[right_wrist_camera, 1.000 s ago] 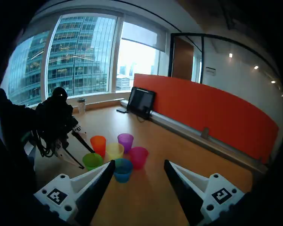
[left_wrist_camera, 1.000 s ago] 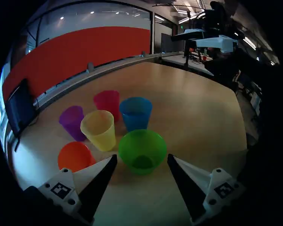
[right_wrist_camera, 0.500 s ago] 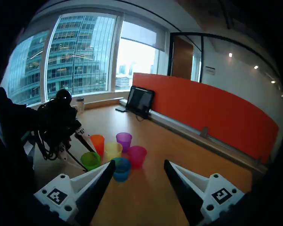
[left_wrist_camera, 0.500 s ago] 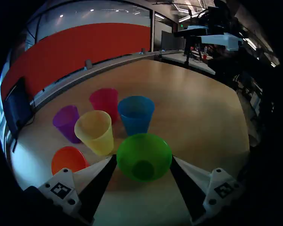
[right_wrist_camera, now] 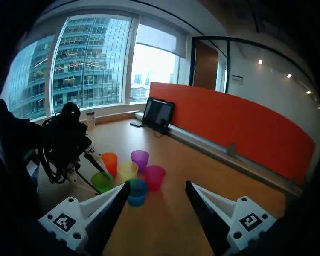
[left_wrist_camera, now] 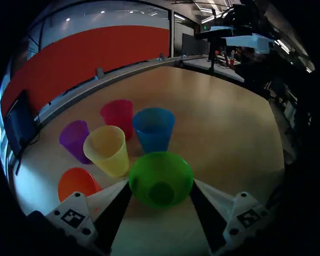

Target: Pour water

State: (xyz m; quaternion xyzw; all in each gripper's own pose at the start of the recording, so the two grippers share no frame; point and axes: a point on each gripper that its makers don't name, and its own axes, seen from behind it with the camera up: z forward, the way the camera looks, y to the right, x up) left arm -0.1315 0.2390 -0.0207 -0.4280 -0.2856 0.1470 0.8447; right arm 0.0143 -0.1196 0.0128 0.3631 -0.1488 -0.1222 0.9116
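Six plastic cups stand in a cluster on the wooden table (left_wrist_camera: 228, 119). The green cup (left_wrist_camera: 161, 179) sits between the fingers of my left gripper (left_wrist_camera: 160, 185), and both fingers press on its sides. Behind it are the blue cup (left_wrist_camera: 153, 128), pink cup (left_wrist_camera: 117, 117), yellow cup (left_wrist_camera: 106, 149), purple cup (left_wrist_camera: 74, 138) and orange cup (left_wrist_camera: 77, 183). My right gripper (right_wrist_camera: 157, 184) hangs open above the table with nothing between its fingers. The blue cup (right_wrist_camera: 137, 192) is by its left fingertip, and the green cup (right_wrist_camera: 102, 181) lies farther left.
A long orange partition (right_wrist_camera: 245, 128) runs along the table's far side. A dark screen (right_wrist_camera: 159, 113) leans near it, and a jar (right_wrist_camera: 91, 119) stands by the windows. A person's dark-clad arm (right_wrist_camera: 62, 136) holds the left gripper.
My left gripper moved forward around the green cup and its fingers closed in onto the cup's sides. The right gripper barely moved.
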